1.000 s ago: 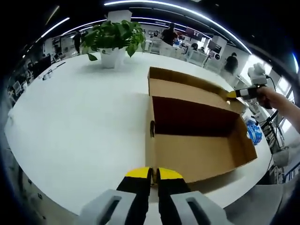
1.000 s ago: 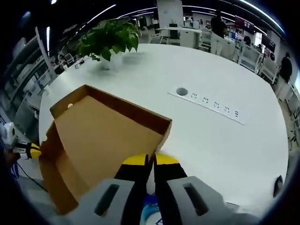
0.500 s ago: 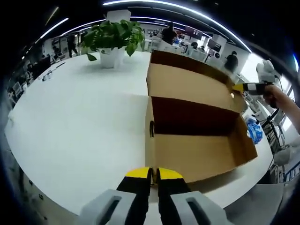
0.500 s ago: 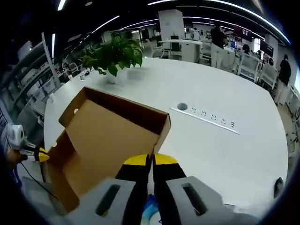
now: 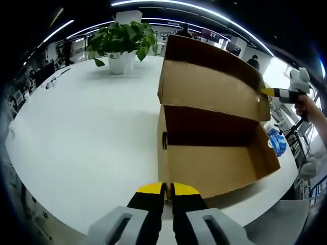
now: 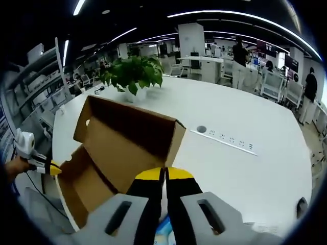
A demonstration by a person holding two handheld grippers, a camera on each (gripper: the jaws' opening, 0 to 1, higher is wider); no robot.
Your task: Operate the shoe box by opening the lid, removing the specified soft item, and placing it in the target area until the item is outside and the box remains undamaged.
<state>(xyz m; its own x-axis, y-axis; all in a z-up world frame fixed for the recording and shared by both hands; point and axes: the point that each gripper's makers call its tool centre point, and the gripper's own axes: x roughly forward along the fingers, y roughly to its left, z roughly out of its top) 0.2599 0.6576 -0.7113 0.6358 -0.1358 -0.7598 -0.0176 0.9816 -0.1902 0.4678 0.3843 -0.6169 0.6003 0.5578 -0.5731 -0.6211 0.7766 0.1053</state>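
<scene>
A brown cardboard shoe box (image 5: pixel 214 163) lies on the white table (image 5: pixel 76 117), its inside bare as far as I see. Its lid (image 5: pixel 209 87) stands raised and leans over the box. My left gripper (image 5: pixel 162 190) is shut, tips against the box's near wall. The right gripper (image 5: pixel 278 93), held by a hand, meets the lid's far corner. In the right gripper view my right gripper (image 6: pixel 163 175) is shut on the edge of the lid (image 6: pixel 127 138), and the left gripper (image 6: pixel 43 166) touches the box's end. A blue and white soft item (image 5: pixel 277 143) lies outside the box.
A potted plant (image 5: pixel 122 41) stands at the back of the table, also seen as the plant (image 6: pixel 134 74) beyond the lid. A socket strip (image 6: pixel 225 140) is set into the tabletop. Desks and people fill the office behind. The table edge runs close under both grippers.
The lid has swung higher with the right gripper holding its edge. The left gripper and the box body have stayed put.
</scene>
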